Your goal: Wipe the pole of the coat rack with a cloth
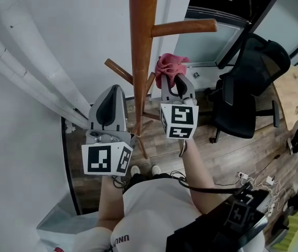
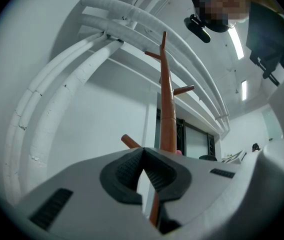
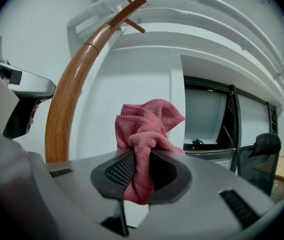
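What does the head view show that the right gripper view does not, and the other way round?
Only the head view: the wooden floor, the person's shoes and the cables. Only the right gripper view: the right gripper from inside, its jaws shut on the cloth, and the top of the pole. Both: the pole, the pink cloth and the black chair.

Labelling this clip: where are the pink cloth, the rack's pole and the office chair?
pink cloth (image 3: 147, 129), right gripper view, bunch above the jaws
pole (image 1: 141, 46), head view, mid shaft
office chair (image 1: 259, 62), head view, backrest
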A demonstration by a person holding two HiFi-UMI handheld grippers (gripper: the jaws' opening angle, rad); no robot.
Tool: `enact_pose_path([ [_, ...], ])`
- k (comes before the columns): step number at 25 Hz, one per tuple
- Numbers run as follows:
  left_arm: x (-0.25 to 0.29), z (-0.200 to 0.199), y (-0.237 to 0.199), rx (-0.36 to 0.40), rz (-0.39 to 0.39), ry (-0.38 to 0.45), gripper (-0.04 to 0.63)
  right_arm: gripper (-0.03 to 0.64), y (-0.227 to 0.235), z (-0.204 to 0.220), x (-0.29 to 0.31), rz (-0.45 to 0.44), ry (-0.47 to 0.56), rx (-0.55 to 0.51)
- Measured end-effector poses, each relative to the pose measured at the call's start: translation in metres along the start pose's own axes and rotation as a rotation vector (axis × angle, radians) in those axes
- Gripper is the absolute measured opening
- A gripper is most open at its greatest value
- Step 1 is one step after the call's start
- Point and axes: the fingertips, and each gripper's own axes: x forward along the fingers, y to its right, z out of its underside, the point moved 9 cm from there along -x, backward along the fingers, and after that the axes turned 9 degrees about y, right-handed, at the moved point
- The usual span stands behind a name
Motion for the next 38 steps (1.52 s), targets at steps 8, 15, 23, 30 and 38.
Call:
enact_pose_path([
  [8,0.0,0.004,0.0,-0.016,0.005,-0.006,0.014,0.074,0.006,0.003,-0.014,0.026,-0.007,0.006],
  [15,-0.011,0.003,-0.005,-0.026,0.005,-0.008,0.014,0.074,-0.009,0.01,-0.037,0.013,-0.028,0.026],
  [23,-0.015,0.003,-0.008,-0.029,0.004,-0.019,0.014,0.074,-0.033,0.017,-0.05,-0.044,-0.053,0.045],
  [30,-0.017,0.004,-0.008,-0.028,0.003,-0.029,0.014,0.074,-0.044,0.024,-0.055,-0.074,-0.084,0.063],
  [38,-0.019,0.007,-0.008,-0.035,-0.001,-0.035,0.014,0.074,-0.05,0.033,-0.06,-0.085,-0.135,0.046],
])
